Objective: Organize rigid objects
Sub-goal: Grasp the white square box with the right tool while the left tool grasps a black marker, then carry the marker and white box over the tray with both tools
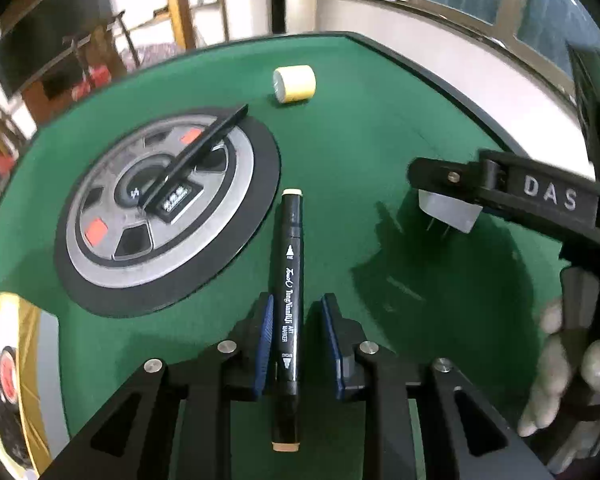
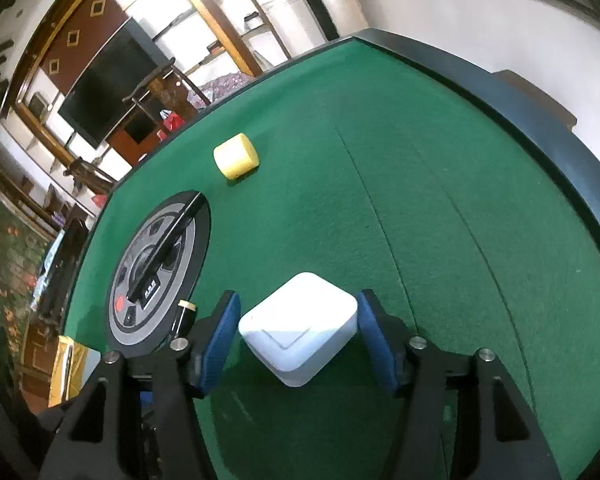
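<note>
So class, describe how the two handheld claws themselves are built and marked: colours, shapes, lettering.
Both claws are black angular frames with triangular cut-outs and silver round bolts. The left claw and right claw carry ribbed blue pads. Seen from the left wrist, the right claw's arm bears raised grey "DAS" lettering.

On the desk [image 1: 360,152] a marker [image 1: 288,300] lies lengthwise between the fingers of the left tool [image 1: 296,344], one end toward twelve o'clock. At ten o'clock from it sits a round dial panel [image 1: 156,208] set in the desk, with a pen [image 1: 204,148] lying across it. A short cylinder [image 1: 294,83] rests on its side at twelve o'clock, well beyond the marker. At three o'clock the right tool [image 1: 448,196] brackets a square plug adapter [image 2: 300,328], which stands apart from the marker.
</note>
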`<action>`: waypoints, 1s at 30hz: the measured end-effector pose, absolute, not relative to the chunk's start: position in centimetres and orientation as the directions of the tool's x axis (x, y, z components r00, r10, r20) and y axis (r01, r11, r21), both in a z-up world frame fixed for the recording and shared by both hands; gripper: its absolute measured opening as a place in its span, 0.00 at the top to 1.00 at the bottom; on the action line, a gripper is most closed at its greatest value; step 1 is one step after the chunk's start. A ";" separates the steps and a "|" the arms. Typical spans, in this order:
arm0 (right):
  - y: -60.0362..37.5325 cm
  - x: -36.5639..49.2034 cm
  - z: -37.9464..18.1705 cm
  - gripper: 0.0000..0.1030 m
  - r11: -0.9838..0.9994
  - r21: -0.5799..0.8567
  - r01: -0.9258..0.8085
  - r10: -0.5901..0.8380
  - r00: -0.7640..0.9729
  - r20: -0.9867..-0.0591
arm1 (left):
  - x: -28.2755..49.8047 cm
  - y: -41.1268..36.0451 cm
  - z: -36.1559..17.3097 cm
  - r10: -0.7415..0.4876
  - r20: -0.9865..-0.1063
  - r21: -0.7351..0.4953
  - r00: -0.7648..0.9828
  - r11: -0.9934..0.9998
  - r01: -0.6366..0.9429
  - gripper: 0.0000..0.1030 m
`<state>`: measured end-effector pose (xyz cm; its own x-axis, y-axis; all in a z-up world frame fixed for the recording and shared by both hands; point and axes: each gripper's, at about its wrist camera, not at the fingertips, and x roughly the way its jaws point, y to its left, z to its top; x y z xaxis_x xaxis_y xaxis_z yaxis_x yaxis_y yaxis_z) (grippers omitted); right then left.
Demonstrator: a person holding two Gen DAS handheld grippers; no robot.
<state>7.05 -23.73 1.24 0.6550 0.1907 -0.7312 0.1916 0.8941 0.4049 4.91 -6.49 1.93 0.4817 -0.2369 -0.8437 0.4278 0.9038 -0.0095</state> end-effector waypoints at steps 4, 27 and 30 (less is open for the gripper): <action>-22.9 7.1 1.3 0.36 0.920 0.351 0.175 0.161 0.647 -0.745 | 4.8 -5.4 2.1 -0.286 -0.853 -0.080 0.436 0.898 0.432 0.86; -22.0 6.8 1.6 0.46 0.937 0.321 0.140 0.148 0.672 -0.726 | -7.4 15.3 9.9 -0.463 -0.662 -0.405 0.589 0.882 0.239 0.86; -20.7 5.1 2.2 0.46 0.936 0.327 0.127 0.158 0.681 -0.715 | -8.5 18.6 10.5 -0.446 -0.640 -0.413 0.626 0.887 0.209 0.86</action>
